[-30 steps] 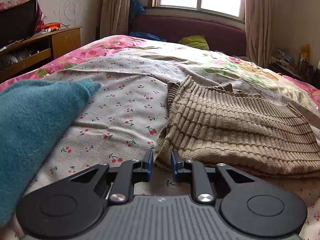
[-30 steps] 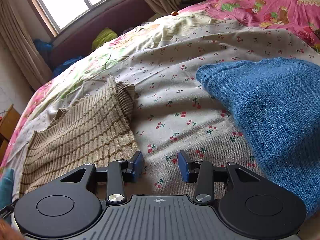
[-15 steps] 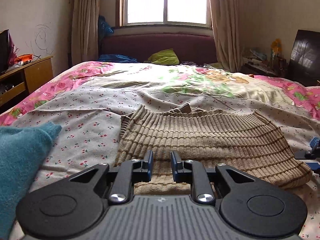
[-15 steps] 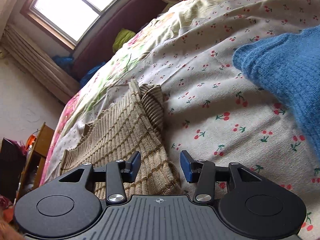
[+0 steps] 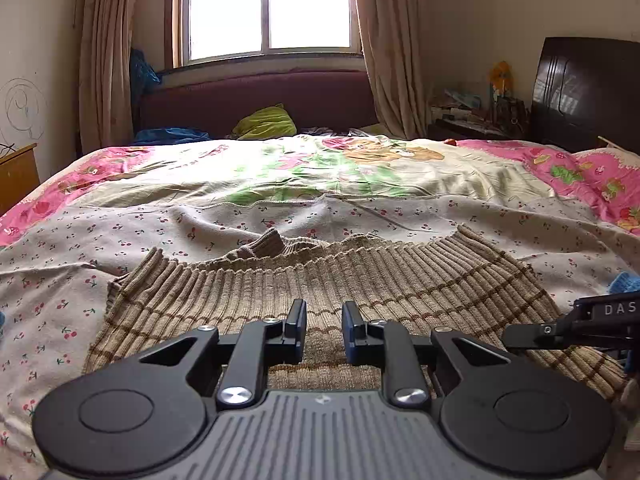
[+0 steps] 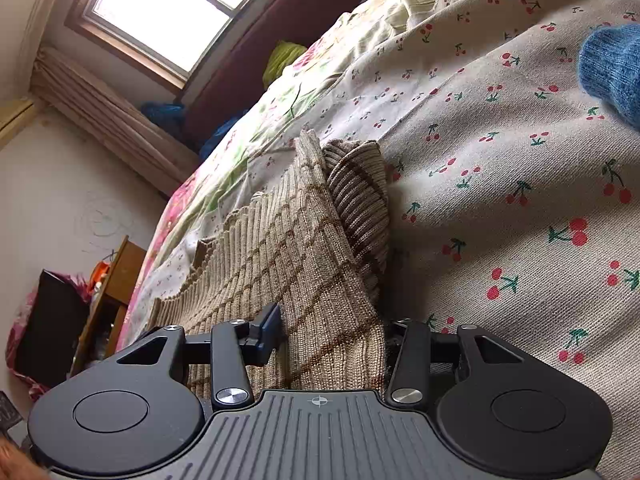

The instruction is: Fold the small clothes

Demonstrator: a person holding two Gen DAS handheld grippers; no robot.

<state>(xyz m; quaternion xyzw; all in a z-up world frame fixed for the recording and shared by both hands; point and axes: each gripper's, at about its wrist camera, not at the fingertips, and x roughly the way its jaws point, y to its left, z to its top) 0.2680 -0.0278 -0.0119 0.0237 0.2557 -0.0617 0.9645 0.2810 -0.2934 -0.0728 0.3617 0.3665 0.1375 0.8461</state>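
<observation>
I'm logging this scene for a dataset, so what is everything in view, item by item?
sweater: one, beige ribbed with brown stripes, flat on the bed, nearest the cameras
blue knit: one, blue, right of the sweater, mostly out of frame
cherry-print sheet: one, cream with red cherries, under the sweater
quilt: one, pink and green floral, farther up the bed
green pillow: one, against the maroon headboard
window: one, bright, between beige curtains
left gripper: black, open, over the sweater's near edge
right gripper: black, open, astride the sweater's right corner
</observation>
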